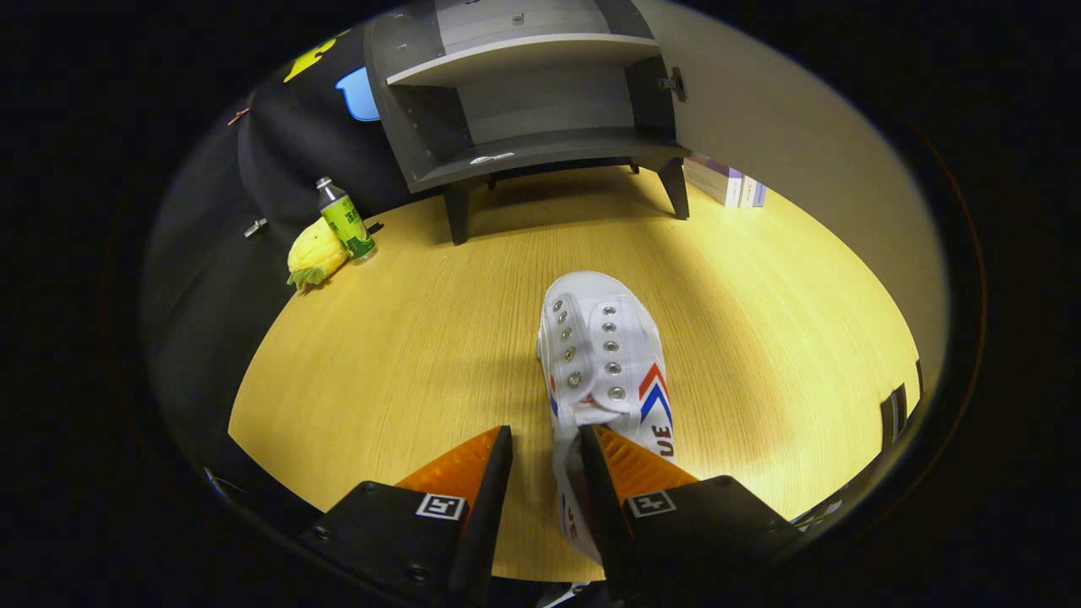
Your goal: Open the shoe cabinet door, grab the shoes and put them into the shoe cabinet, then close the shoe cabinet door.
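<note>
Gripper view.

Item 1, shoe cabinet (540,127): stands at the far edge of the surface (405,338) on short legs. Door (811,160) swung wide open to the right; two shelves exposed, both without shoes. A small pale object, too small to identify, lies on the lower shelf. Door-opening step judged complete.

Item 2, shoe (604,355): white canvas, metal eyelets, red and blue chevrons on its side. Position: middle of the surface, well short of the cabinet, just ahead of the claw. Long axis runs from the claw toward the cabinet; toe points at the cabinet, heel end lies back at the fingers, opening facing up.

Item 3, claw (545,447): narrow gap. The right finger sits inside the shoe's opening; the left finger stands just outside the shoe's left wall, which passes between the two. Whether both fingers already press that wall cannot be told. Whether the shoe is lifted or resting is also unclear.

Status: grasp under way; carrying the shoe to a shelf, releasing it, and closing the door remain.

Other items, far left corner of the surface: green-labelled bottle (344,218), upright; yellow plush toy (314,253) touching it. Boxes (726,181) behind the open door.
</note>
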`<state>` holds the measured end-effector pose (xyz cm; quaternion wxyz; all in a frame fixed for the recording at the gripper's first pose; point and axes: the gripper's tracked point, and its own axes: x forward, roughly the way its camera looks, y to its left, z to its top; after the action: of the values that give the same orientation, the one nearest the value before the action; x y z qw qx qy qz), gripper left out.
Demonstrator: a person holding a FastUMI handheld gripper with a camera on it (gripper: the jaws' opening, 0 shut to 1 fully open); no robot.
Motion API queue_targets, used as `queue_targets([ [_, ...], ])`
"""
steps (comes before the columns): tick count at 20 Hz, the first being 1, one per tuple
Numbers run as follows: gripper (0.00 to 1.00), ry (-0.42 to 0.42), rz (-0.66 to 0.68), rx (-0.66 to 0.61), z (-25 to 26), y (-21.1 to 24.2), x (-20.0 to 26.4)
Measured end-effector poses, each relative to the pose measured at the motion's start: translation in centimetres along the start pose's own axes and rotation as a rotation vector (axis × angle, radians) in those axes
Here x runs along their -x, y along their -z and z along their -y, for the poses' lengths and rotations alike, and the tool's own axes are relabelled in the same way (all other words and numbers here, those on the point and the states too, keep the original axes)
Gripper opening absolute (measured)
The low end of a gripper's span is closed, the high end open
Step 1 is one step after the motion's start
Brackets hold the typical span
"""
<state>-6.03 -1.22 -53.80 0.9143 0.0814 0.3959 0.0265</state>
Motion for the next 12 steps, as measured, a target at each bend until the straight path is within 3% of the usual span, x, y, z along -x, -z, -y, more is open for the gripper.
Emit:
queue_targets([
  [5,0.58,-0.010,-0.027,-0.040,0.0,0.6,0.0],
  [12,0.53,-0.004,0.070,-0.006,-0.1,-0.7,-2.0],
])
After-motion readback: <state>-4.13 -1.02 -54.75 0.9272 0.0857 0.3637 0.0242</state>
